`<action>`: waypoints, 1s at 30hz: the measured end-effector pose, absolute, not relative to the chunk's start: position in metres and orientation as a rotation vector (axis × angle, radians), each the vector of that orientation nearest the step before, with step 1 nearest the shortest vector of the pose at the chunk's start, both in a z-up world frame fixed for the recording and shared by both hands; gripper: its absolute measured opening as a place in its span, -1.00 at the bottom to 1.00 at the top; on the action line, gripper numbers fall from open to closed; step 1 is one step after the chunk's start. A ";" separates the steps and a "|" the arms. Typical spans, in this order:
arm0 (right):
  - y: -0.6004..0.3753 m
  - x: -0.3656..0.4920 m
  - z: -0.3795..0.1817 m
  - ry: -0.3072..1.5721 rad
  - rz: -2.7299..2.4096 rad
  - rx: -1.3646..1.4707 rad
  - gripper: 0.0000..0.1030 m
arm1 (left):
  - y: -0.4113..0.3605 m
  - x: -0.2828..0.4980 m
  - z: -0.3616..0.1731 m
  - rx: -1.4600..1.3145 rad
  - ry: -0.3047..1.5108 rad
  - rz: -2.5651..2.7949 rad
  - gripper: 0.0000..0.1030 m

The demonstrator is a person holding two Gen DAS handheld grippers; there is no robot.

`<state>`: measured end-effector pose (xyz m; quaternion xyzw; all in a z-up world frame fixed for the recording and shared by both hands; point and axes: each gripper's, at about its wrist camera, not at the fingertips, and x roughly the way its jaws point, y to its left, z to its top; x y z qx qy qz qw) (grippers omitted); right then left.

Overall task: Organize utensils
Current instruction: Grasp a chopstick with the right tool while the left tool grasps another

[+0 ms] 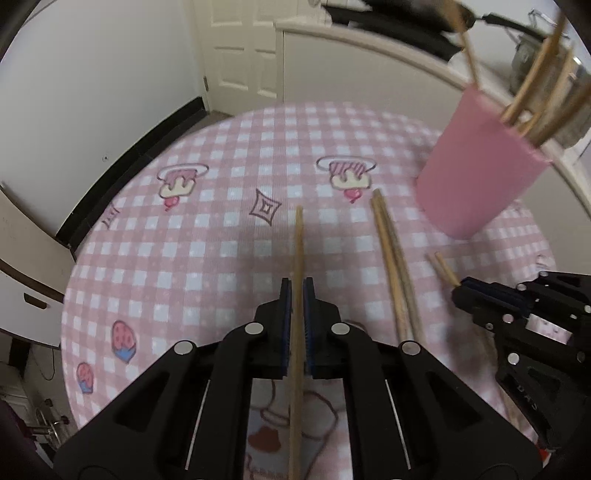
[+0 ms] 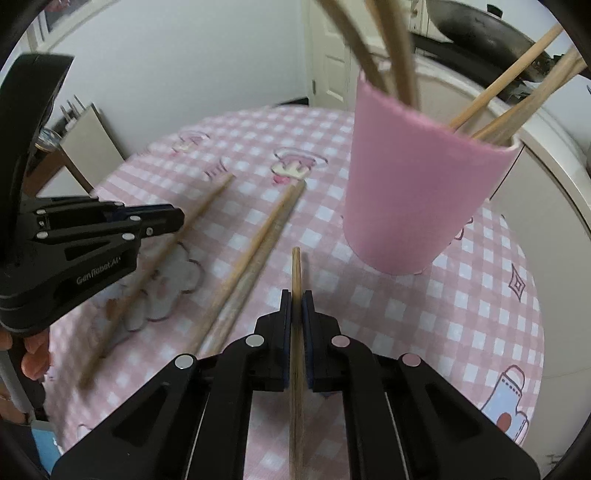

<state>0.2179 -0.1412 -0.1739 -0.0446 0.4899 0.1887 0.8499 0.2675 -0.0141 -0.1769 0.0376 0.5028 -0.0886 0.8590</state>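
Note:
My left gripper (image 1: 297, 286) is shut on a wooden chopstick (image 1: 298, 240) that runs straight ahead between its pads, above the table. My right gripper (image 2: 296, 297) is shut on another chopstick (image 2: 296, 266), whose tip points toward the pink cup (image 2: 417, 184). The cup (image 1: 476, 173) stands at the far right of the table with several chopsticks leaning in it. A loose pair of chopsticks (image 1: 391, 258) lies on the cloth between the two grippers, and shows again as the pair (image 2: 255, 254). Each camera sees the other gripper: the right gripper (image 1: 463, 291) and the left gripper (image 2: 179, 218).
The round table wears a pink checked cloth (image 1: 184, 240) whose edge drops off at the left. A white counter (image 1: 369, 40) with a dark pan (image 2: 480, 33) runs behind the cup. A hand (image 2: 33, 350) holds the left gripper's handle.

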 end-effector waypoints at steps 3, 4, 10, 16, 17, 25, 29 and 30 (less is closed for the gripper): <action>-0.146 0.205 -0.150 0.974 0.416 -0.064 -0.91 | -0.015 0.251 -0.153 0.073 1.001 -0.209 -0.87; -0.147 0.200 -0.140 0.951 0.424 -0.054 -0.91 | -0.016 0.246 -0.145 0.076 0.985 -0.215 -0.87; -0.149 0.181 -0.108 0.902 0.436 -0.054 -0.91 | -0.014 0.241 -0.131 0.083 0.977 -0.203 -0.86; -0.150 0.181 -0.124 0.947 0.422 -0.069 -0.91 | -0.017 0.219 -0.137 0.101 0.996 -0.179 0.31; -0.150 0.183 -0.129 0.956 0.417 -0.072 -0.91 | -0.016 0.220 -0.138 0.106 0.977 -0.162 0.31; -0.148 0.199 -0.151 0.991 0.406 -0.072 -0.91 | -0.013 0.246 -0.170 0.115 1.067 -0.141 -0.07; -0.144 0.211 -0.158 1.006 0.413 -0.072 -0.91 | -0.015 0.260 -0.188 0.106 1.104 -0.144 -0.30; -0.143 0.212 -0.160 1.009 0.414 -0.072 -0.91 | -0.015 0.264 -0.192 0.108 1.110 -0.142 -0.31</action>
